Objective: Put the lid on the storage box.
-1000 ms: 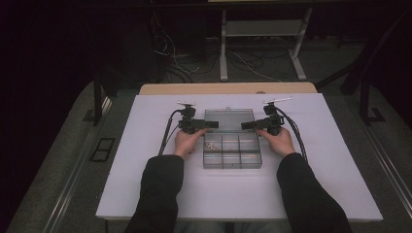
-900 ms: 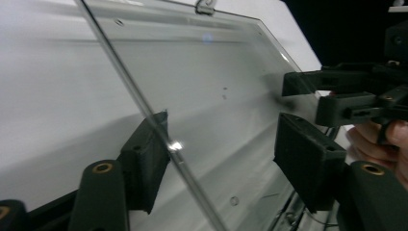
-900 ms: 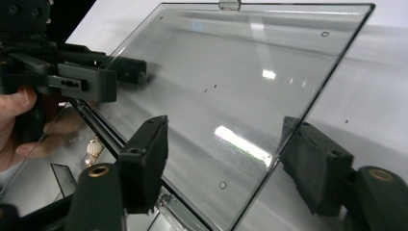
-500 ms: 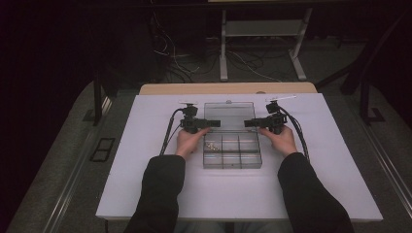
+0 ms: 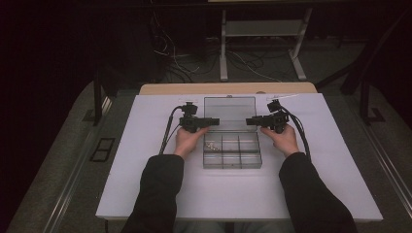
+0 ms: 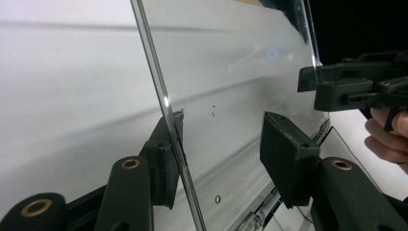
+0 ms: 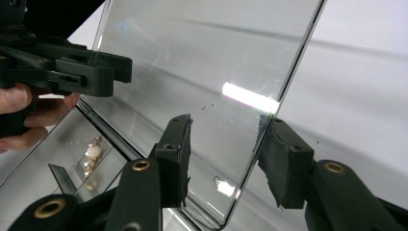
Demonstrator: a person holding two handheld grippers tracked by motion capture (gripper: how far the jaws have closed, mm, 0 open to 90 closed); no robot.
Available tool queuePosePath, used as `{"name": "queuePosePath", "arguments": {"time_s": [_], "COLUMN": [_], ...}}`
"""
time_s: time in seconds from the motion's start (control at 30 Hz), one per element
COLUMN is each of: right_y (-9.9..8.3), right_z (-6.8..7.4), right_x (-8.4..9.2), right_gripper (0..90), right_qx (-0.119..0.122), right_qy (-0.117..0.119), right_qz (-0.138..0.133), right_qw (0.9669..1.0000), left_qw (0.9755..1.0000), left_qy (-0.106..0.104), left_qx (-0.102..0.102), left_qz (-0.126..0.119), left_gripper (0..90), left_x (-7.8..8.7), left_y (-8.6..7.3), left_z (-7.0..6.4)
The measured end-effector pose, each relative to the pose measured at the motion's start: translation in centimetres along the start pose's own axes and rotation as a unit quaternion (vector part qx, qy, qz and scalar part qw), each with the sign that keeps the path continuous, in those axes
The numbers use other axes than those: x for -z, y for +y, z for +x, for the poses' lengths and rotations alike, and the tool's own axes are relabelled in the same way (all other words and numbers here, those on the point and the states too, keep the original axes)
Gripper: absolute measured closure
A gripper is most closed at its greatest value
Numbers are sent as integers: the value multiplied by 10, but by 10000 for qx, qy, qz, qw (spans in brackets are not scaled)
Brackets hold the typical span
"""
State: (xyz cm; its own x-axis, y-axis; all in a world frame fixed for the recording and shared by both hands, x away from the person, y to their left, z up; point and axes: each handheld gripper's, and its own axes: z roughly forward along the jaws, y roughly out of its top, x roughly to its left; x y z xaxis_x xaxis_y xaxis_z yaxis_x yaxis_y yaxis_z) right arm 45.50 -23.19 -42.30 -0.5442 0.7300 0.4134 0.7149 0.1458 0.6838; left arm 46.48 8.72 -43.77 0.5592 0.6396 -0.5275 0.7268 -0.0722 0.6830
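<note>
A clear compartment box (image 5: pixel 232 166) sits mid-table with its clear lid (image 5: pixel 230 112) raised. Small pearl and gold pieces (image 5: pixel 211 144) lie in its near-left compartment; the right gripper view shows them too (image 7: pixel 91 154). My left gripper (image 5: pixel 214 121) is open astride the lid's left edge (image 6: pixel 166 103), which touches the left pad (image 6: pixel 166 149). My right gripper (image 5: pixel 250 121) is open astride the lid's right edge (image 7: pixel 284 82), close to the right pad (image 7: pixel 284 159). Across the lid, each gripper view shows the other gripper: the right one (image 6: pixel 308 79) and the left one (image 7: pixel 122 70).
The box stands on a white table top (image 5: pixel 145 194), with a tan strip (image 5: pixel 170 89) along the far edge. Black cables (image 5: pixel 167 131) trail from both grippers across the table. Beyond the table are floor cables and a metal stand (image 5: pixel 223 53).
Both grippers have shifted slightly away from the person, and the lid's top edge has moved farther back with them.
</note>
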Motion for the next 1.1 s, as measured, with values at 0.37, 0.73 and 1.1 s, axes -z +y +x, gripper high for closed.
{"name": "queuePosePath", "arguments": {"time_s": [0.37, 0.73, 1.1], "right_y": [0, -5, -6], "right_z": [6, 3, 4], "right_x": [9, 17, 17], "right_gripper": [593, 715, 724], "right_qx": [138, 120, 260], "right_qy": [-14, 106, 73], "right_qz": [-121, -312, -338], "right_qw": [9998, 9994, 9991], "left_qw": [9991, 9972, 9975], "left_qy": [112, 157, 118], "left_qx": [-404, -730, -689], "left_qz": [3, 32, -108], "left_gripper": [554, 588, 548], "left_x": [8, 14, 15], "left_y": [3, 3, 4], "left_z": [-9, -14, -14]}}
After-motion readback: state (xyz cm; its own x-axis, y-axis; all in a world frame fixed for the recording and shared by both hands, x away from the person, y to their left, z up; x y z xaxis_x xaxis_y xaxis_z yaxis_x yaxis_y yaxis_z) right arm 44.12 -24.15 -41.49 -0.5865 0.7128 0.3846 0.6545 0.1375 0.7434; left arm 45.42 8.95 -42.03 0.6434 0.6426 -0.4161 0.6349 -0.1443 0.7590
